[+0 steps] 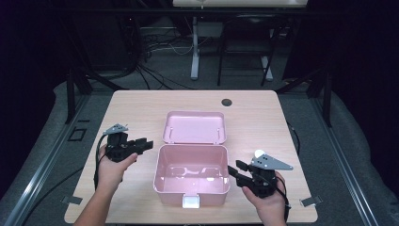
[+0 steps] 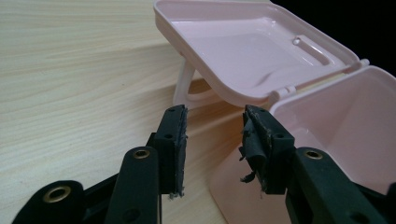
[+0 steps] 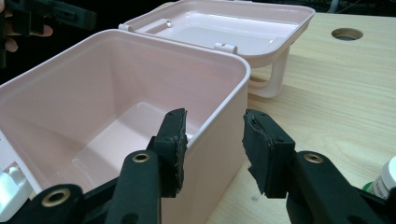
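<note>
A pink plastic box (image 1: 191, 188) stands open and empty at the middle of the table, its lid (image 1: 194, 127) folded flat behind it. My left gripper (image 1: 147, 144) hovers open just left of the box, nothing between its jaws; in the left gripper view (image 2: 214, 140) it faces the hinge, between lid (image 2: 252, 46) and box (image 2: 345, 126). My right gripper (image 1: 234, 168) is open at the box's right wall. In the right gripper view (image 3: 214, 144) that wall (image 3: 219, 126) lines up with the gap between the jaws; I cannot tell whether they straddle it.
A white latch (image 1: 190, 202) sits on the box front. The lid's handle (image 3: 275, 77) rests on the table. A small white-capped bottle (image 1: 259, 153) stands by my right hand, also at the frame edge (image 3: 387, 179). A cable hole (image 1: 227, 102) lies at the far side.
</note>
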`<move>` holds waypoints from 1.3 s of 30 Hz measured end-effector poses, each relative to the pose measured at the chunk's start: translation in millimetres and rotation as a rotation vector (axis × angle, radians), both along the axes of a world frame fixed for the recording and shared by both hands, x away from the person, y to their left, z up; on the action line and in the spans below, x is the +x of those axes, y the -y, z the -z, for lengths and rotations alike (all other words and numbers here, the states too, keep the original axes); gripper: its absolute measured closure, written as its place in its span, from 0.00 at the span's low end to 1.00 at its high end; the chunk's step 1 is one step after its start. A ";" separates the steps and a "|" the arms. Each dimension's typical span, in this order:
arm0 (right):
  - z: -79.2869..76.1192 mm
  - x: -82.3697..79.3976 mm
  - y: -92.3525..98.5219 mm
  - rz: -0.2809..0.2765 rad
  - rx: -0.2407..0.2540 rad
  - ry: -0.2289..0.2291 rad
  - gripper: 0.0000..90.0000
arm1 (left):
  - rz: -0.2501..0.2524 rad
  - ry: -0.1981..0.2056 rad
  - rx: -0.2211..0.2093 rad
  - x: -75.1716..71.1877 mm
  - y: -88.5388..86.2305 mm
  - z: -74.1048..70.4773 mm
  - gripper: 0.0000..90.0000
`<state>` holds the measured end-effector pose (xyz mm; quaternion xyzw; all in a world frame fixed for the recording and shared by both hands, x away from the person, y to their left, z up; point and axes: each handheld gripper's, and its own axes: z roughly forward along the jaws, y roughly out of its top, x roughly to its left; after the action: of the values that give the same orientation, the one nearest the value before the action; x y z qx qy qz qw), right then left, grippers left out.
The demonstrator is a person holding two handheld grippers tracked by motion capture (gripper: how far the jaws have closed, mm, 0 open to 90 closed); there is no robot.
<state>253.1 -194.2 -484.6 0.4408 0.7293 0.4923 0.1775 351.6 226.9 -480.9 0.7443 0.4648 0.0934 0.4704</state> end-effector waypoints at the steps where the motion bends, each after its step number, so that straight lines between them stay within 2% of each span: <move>1: -0.7 -0.2 0.9 0.000 -0.002 -0.002 0.66 | 0.004 0.002 0.011 -1.4 0.2 0.6 0.67; 10: -6.8 0.8 13.0 0.028 0.024 0.020 0.66 | 0.019 0.017 0.016 -7.3 -1.0 -3.2 0.64; 15: -5.6 4.3 20.5 0.039 0.018 -0.003 0.66 | 0.029 0.029 0.012 -10.4 -0.2 -7.8 0.64; 24: -2.2 9.0 27.9 0.053 -0.007 -0.006 0.62 | 0.042 0.037 0.008 -11.9 -2.5 -13.5 0.63; 28: -0.6 11.9 30.3 0.058 -0.013 -0.025 0.59 | 0.029 0.050 0.034 -12.7 -3.3 -14.6 0.63; 34: -0.3 13.6 32.6 0.069 -0.017 -0.023 0.59 | 0.024 0.062 0.033 -14.2 -4.9 -17.5 0.63; 37: -1.6 16.8 34.0 0.073 -0.040 -0.023 0.58 | 0.012 0.067 0.035 -15.0 -6.0 -19.1 0.61; 39: -2.2 20.5 35.3 0.061 -0.037 -0.051 0.56 | 0.008 0.069 0.037 -15.2 -7.6 -20.2 0.60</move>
<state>273.7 -229.5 -482.4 0.4718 0.7287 0.4617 0.1821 336.5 234.4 -460.7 0.7510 0.4435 0.1257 0.4728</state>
